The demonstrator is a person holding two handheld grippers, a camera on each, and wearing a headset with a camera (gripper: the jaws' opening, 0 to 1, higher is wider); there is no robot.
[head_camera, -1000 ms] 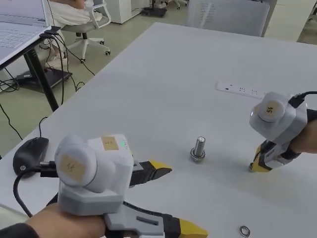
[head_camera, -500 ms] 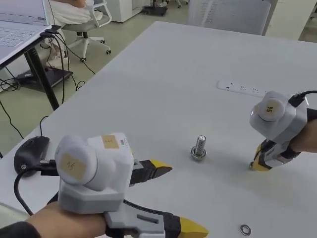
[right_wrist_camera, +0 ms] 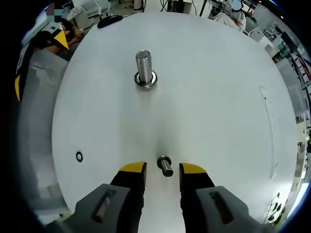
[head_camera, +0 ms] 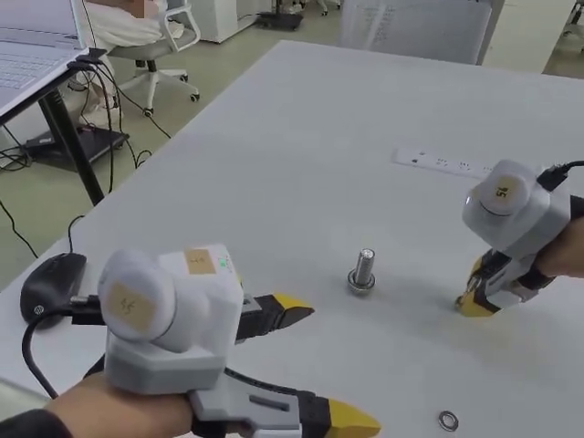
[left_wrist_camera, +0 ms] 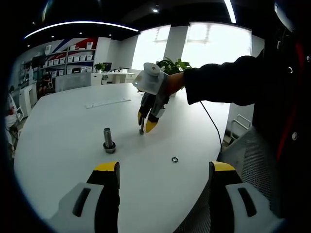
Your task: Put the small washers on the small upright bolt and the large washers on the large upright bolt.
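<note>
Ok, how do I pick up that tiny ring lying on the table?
Probably by its outer edge, from straight above. The small washer lies flat on the table, too thin to catch from the side, so set one jaw each side of the ring and pinch across it.

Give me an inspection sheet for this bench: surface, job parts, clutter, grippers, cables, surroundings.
Surface: white table, no marks seen.
Job's things: large bolt upright, ring at its base; small bolt between the right jaws; one loose washer lying flat.
Clutter: power strip; mouse.
Grippers: left hand-held gripper open, holding nothing; right hand-held gripper open, jaws straddling the small bolt with a gap on either side.
Cables: black cable beside the mouse; floor cables under the side desk.
Surroundings: laptop; office chair.
</note>
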